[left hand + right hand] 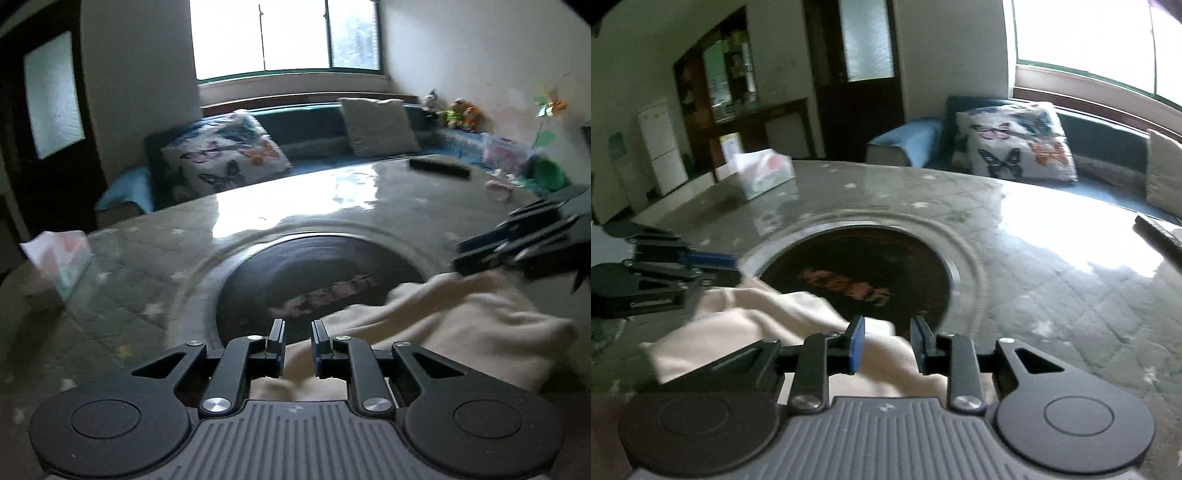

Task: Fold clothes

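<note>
A cream garment lies bunched on the glossy table, partly over its dark round inset. My left gripper hovers over the garment's near-left edge with its jaws slightly apart and nothing between them. My right gripper is open above the same cloth, empty. Each gripper shows in the other's view: the right one at the garment's far right, the left one at its left end.
A tissue box stands on the table's left side, also in the right wrist view. A dark flat object lies near the far edge. A sofa with a butterfly cushion runs behind the table under the window.
</note>
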Demonstrator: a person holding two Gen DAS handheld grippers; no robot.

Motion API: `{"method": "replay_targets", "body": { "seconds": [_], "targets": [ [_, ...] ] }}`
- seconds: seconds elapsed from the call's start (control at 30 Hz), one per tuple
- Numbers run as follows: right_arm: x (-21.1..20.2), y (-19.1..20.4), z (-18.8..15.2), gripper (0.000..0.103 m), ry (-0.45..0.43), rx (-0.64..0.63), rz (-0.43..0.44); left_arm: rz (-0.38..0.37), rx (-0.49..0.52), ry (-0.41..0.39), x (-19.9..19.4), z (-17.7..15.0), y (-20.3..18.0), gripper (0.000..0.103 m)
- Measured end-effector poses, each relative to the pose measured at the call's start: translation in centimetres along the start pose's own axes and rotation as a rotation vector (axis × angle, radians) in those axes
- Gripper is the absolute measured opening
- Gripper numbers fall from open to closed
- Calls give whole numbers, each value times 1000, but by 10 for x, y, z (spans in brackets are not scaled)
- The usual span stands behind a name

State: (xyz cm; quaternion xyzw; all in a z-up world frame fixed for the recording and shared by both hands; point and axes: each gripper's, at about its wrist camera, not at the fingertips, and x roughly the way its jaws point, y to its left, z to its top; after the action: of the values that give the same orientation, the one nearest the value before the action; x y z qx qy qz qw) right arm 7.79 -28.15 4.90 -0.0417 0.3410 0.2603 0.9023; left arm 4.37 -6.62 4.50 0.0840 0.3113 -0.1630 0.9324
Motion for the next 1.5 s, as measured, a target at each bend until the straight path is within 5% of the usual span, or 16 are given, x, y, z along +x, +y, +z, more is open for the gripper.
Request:
{"method": "replay_targets", "body": {
  "seconds": [0.17, 0.37, 0.93, 1.07, 1.5],
  "targets": [
    [18, 20, 2, 25, 42, -29, 43, -58, -8, 60, 17, 4, -14, 17],
    [40, 24, 2, 25, 77, -10, 33, -45, -50, 134, 43, 4, -11, 17],
    [52, 36, 1, 26, 82, -78, -16, -29, -69, 149, 51, 9, -17, 21],
    [41, 40, -2, 26, 76, -94, -6, -19, -66, 123, 41, 6, -17, 37],
    [-11, 83, -39, 42, 33, -235, 61, 124, -15, 42, -25, -45, -21, 65]
  ]
}}
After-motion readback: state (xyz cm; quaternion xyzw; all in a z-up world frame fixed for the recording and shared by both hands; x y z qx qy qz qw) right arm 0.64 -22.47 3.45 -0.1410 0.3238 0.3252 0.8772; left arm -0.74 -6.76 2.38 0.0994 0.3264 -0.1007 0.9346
